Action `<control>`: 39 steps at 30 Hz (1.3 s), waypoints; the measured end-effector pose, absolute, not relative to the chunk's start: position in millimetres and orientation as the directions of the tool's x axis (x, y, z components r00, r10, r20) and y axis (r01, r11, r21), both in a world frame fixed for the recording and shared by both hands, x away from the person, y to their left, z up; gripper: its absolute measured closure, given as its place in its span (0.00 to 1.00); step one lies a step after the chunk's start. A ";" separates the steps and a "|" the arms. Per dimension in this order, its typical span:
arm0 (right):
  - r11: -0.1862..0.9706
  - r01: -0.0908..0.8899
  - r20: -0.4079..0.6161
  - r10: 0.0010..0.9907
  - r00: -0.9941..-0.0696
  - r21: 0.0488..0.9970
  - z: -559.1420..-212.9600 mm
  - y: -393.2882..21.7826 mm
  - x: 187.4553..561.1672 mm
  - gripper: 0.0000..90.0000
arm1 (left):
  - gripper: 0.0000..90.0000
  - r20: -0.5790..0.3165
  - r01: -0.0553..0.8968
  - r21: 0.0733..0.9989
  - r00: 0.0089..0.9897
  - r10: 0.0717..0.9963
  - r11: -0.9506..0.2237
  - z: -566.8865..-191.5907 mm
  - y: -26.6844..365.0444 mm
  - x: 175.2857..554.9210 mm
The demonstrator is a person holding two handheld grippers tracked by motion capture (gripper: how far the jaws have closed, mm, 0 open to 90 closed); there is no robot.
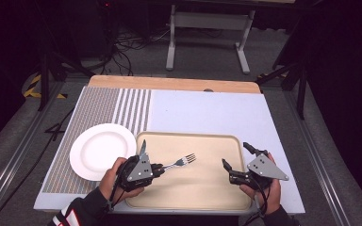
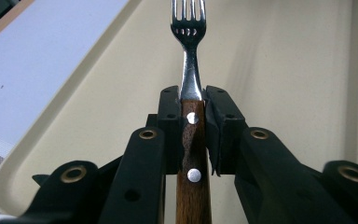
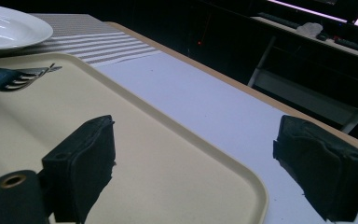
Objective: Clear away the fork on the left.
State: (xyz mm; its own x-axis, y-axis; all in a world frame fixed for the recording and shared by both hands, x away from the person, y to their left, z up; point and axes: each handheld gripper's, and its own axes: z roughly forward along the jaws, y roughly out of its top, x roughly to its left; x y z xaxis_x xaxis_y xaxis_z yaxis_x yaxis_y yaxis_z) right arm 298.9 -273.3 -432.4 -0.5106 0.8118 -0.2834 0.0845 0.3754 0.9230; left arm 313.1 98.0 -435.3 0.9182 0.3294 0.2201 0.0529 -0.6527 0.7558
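Observation:
A fork (image 1: pixel 181 161) with a wooden handle and steel tines hangs just over the beige tray (image 1: pixel 202 193). My left gripper (image 1: pixel 159 167) is shut on the fork's handle at the tray's left side. In the left gripper view its pads (image 2: pixel 170 112) clamp the handle of the fork (image 2: pixel 192 116), tines pointing away over the tray (image 2: pixel 284 70). My right gripper (image 1: pixel 235 155) stands open over the tray's right edge, nothing between its fingers. In the right gripper view its jaws are spread wide over the tray (image 3: pixel 168 163), with the fork's tines (image 3: pixel 14 77) far off at left.
A white plate (image 1: pixel 101 150) lies left of the tray on a striped placemat (image 1: pixel 103 106). The tray sits on a pale blue mat (image 1: pixel 207 113) over a wooden table. A white table frame (image 1: pixel 209 28) stands beyond on the floor.

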 end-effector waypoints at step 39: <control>0.393 0.105 -0.284 0.802 -0.525 0.914 -435.7 -271.5 301.5 0.15 | 0.86 0.132 0.108 0.714 0.949 0.285 -0.692 -461.5 92.1 298.6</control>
State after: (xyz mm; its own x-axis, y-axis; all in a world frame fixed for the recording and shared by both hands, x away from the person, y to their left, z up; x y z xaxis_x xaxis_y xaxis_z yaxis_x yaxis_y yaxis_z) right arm 301.5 -271.5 -435.7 -0.5254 0.8020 -0.2843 0.1051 0.3927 0.9137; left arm 298.6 92.1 -461.5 0.9494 0.2849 0.1320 0.1085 -0.6922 0.7135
